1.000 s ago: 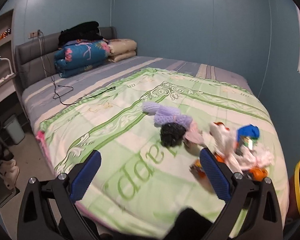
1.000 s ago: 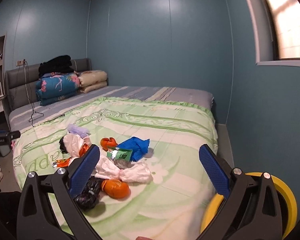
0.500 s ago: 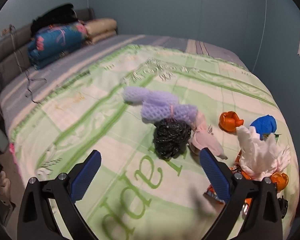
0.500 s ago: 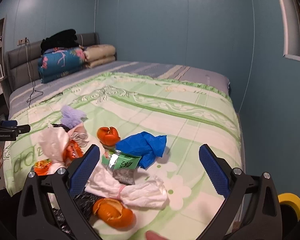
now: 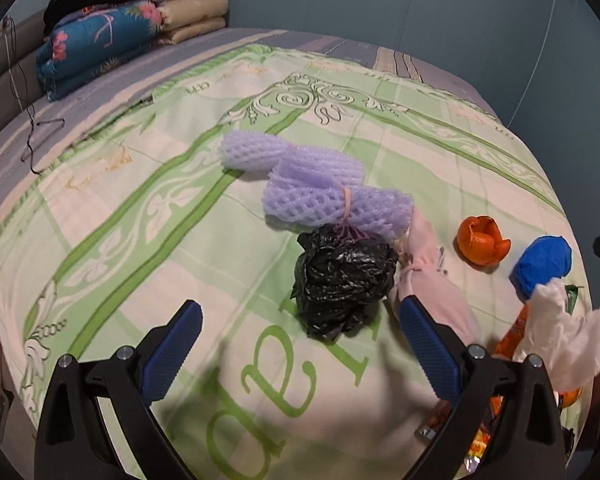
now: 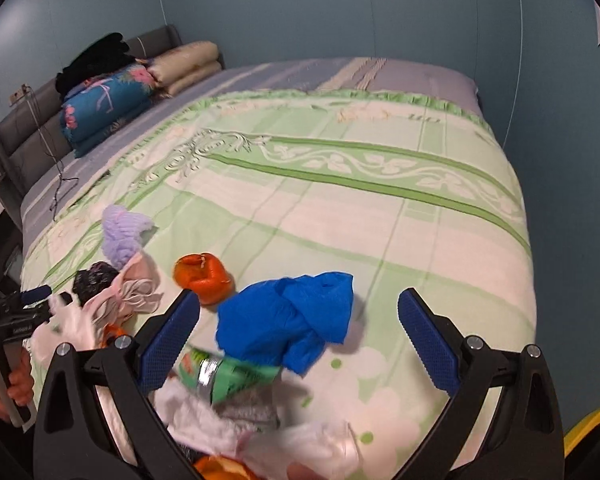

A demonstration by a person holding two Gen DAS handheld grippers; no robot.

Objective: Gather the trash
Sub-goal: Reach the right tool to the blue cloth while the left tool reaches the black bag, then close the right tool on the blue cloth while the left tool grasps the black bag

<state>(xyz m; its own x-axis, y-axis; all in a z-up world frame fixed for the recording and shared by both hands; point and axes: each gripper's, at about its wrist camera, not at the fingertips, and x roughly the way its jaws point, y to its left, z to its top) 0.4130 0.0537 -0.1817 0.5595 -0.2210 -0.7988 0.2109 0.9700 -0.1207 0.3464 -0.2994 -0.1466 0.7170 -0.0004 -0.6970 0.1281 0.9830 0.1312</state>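
1. Trash is lying in a loose heap on the near right part of the green blanket point(image 5: 148, 216): a black plastic bag point(image 5: 342, 278), purple foam netting point(image 5: 320, 192), a pink bag point(image 5: 428, 280), an orange peel point(image 5: 482, 236), a blue bag point(image 6: 296, 320), a green wrapper point(image 6: 228, 374) and white tissue point(image 5: 560, 340).
2. The left gripper point(image 5: 300, 344) is hovering just near the black plastic bag, with its jaws wide apart and holding nothing.
3. The right gripper point(image 6: 298, 338) is hanging over the blue bag, jaws also apart and empty.
4. Something yellow point(image 6: 584, 426), probably a bin, is showing at the near right edge.
5. Risk: the pieces are touching and overlapping, so a grip on one bag could be dragging its neighbours off the bed edge.
6. Risk: thin plastic could be slipping from the pads if only a loose fold is caught.
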